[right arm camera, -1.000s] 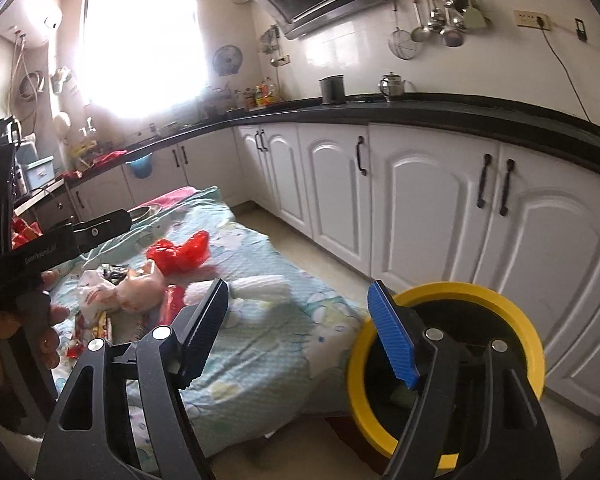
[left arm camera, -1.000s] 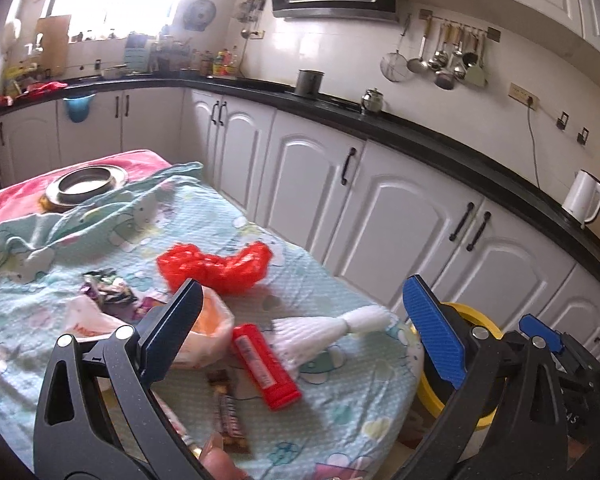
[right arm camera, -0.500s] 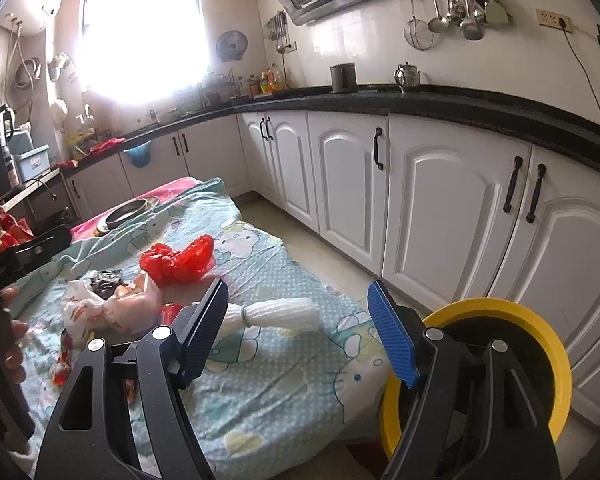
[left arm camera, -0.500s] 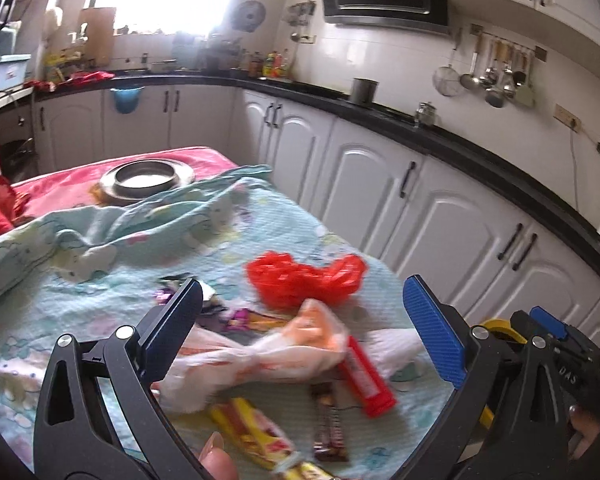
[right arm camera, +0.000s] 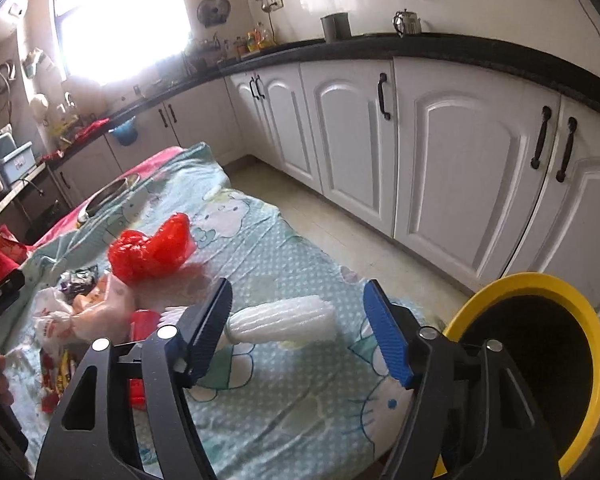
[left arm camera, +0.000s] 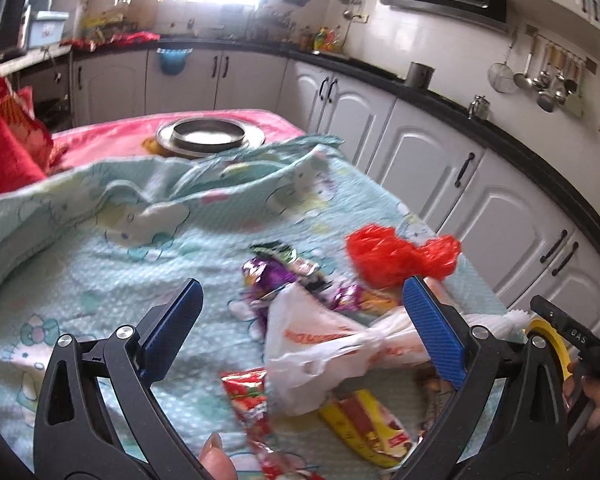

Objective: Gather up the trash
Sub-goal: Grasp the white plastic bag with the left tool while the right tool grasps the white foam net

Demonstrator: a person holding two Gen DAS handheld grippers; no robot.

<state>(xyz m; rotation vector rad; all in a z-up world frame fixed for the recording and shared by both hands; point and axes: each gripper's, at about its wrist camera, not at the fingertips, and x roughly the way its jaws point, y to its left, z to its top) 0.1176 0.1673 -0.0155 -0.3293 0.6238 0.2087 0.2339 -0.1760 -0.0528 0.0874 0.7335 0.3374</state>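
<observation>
Trash lies on a table under a light blue cartoon cloth (left arm camera: 100,264). My left gripper (left arm camera: 300,328) is open above a crumpled white plastic bag (left arm camera: 324,340). A red plastic bag (left arm camera: 400,256), purple wrappers (left arm camera: 268,276), a red snack wrapper (left arm camera: 248,396) and a yellow wrapper (left arm camera: 364,420) lie around it. My right gripper (right arm camera: 300,340) is open just above a white foam net sleeve (right arm camera: 284,320). The red bag (right arm camera: 152,252) and white bag (right arm camera: 88,316) lie to its left. A yellow-rimmed bin (right arm camera: 540,368) stands off the table's right corner.
A metal dish (left arm camera: 210,136) sits on the pink far end of the table. White cabinets (right arm camera: 440,152) under a black counter run along the right side. A red box (right arm camera: 140,324) lies beside the white bag.
My left gripper has swung left over the table, now above the white bag and wrappers. My right gripper has moved in over the table to the foam sleeve. Both stay open.
</observation>
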